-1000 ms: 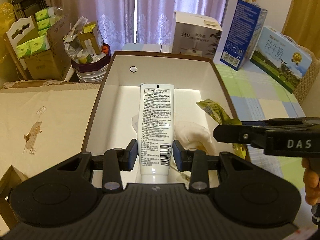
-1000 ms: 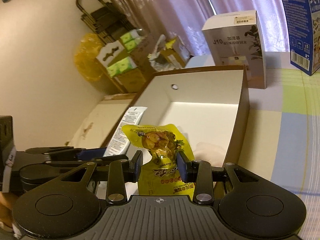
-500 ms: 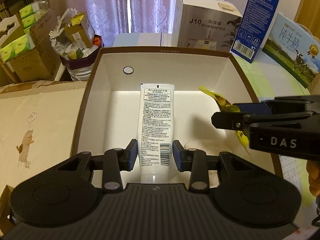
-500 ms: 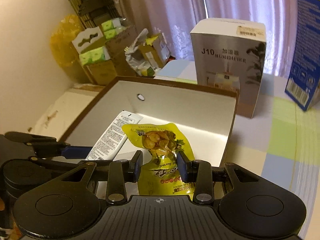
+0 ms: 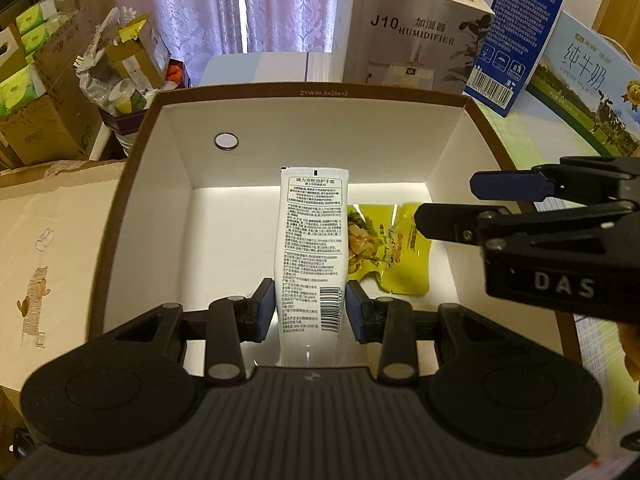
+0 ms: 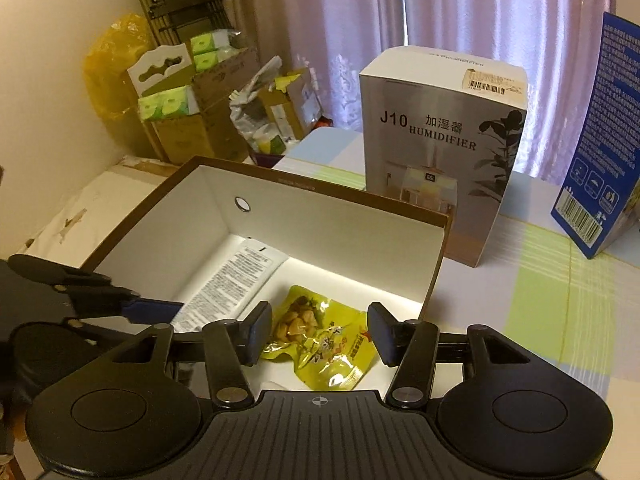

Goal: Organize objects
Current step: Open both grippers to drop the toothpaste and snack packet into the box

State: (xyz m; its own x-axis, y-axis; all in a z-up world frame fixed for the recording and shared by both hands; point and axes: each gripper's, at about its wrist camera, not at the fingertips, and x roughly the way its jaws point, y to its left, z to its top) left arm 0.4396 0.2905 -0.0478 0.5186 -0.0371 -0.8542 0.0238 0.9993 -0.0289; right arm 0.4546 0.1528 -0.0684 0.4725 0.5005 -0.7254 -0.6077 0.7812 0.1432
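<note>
Left wrist view shows my left claw [image 5: 310,304] clamped on the white tube [image 5: 312,248] over the open box [image 5: 132,168]. My right claw [image 6: 318,334] is opening; the yellow snack pouch [image 6: 320,340] lies free on the box floor. I should lower the tube beside the pouch, then release.

Box [image 5: 132,200]: white inside, brown rim. Tube [image 5: 310,248]: white, black print and barcode. Snack pouch [image 6: 324,344]: yellow-green, red lettering. Tablecloth [image 6: 540,300]: checked in pale green, blue and white. Humidifier carton [image 6: 436,152]: silver-grey, dark leaf motif. Curtains [image 6: 440,12]: lilac, lace-patterned.
</note>
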